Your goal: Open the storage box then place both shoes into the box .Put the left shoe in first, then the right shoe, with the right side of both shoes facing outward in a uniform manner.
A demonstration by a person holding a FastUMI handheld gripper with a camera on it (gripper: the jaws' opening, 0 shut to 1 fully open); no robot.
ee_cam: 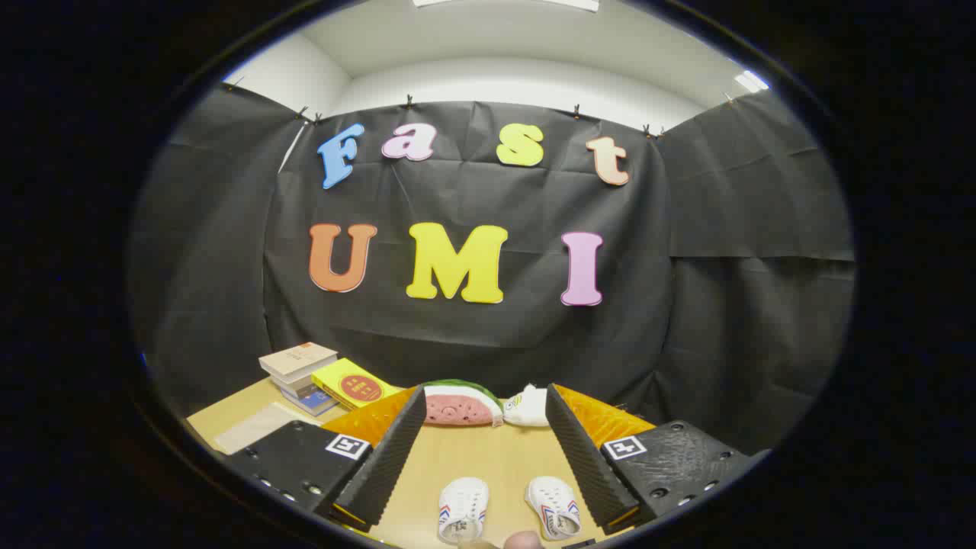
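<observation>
Gripper view: the gripper (480, 450) is released, fingers wide apart, with two white shoes (462, 508) (554, 505) side by side on the desk (473, 457) between them.

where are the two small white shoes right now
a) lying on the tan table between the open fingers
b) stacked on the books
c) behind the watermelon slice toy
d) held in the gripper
a: the two small white shoes lie side by side on the tan wooden table, between the fingers of the open gripper, touching neither finger.

Shoes (507, 509) — heels cut off below
</observation>
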